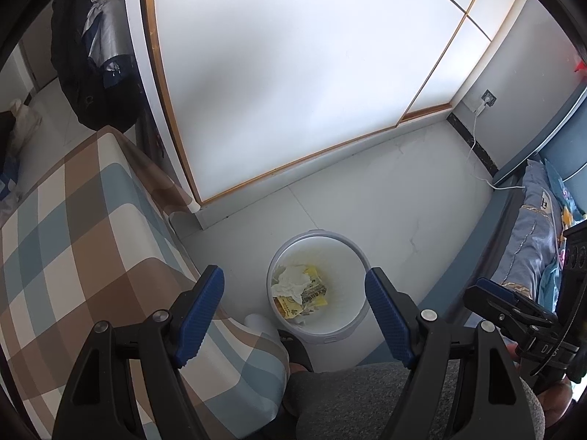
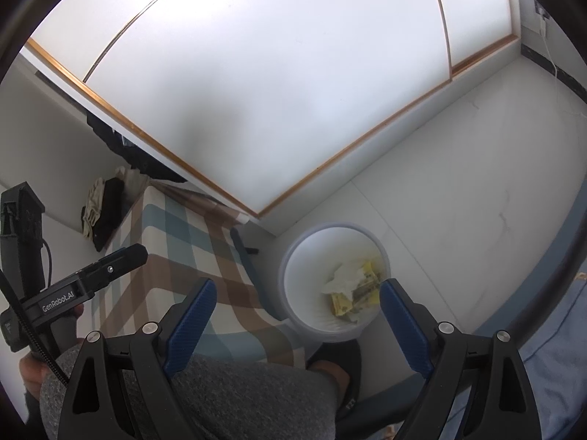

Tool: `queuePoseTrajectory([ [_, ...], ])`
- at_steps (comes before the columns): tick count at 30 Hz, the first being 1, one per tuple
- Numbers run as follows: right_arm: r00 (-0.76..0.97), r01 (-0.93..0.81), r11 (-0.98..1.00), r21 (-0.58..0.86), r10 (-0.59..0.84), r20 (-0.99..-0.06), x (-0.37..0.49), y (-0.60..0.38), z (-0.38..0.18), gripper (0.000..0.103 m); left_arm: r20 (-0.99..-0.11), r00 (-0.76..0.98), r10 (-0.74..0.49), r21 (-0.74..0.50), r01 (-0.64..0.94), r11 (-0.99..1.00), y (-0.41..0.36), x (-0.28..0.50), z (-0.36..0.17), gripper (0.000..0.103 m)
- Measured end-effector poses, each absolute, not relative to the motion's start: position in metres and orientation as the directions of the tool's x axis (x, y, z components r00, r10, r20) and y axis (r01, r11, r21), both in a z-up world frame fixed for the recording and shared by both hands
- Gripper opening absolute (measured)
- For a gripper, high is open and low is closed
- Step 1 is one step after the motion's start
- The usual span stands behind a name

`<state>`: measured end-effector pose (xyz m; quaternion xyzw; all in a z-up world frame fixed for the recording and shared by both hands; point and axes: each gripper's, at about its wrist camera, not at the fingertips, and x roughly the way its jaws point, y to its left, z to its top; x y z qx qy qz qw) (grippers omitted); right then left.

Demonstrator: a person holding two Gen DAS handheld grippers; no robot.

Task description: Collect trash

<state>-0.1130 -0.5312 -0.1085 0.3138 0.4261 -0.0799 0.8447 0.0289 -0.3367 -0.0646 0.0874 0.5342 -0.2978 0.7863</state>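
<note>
both hand-held grippers, left and right, are hanging wide apart and holding nothing. you are pausing over the white bin on the floor, trash lying inside. judging by this, you are needing another piece next.

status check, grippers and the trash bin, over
Left gripper and right gripper open, empty. Round white plastic trash bin on floor, crumpled white tissue and yellow wrappers inside. Nothing blocking.
</note>
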Motion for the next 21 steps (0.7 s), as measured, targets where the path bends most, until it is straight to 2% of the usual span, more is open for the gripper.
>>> queuePoseTrajectory([
  [14,0.627,0.403,0.79,0.461,0.128,-0.769,-0.115,-0.528,-0.106,0.091,-0.887,0.235,-0.397,-0.213,0.554,0.805,-0.335,0.029,-0.066,0.076],
  [21,0.653,0.39,0.803,0.45,0.103,-0.75,-0.121,-0.521,-0.084,0.091,-0.878,0.25,-0.409,-0.236,0.517,0.823,-0.322,0.031,-0.065,0.076],
])
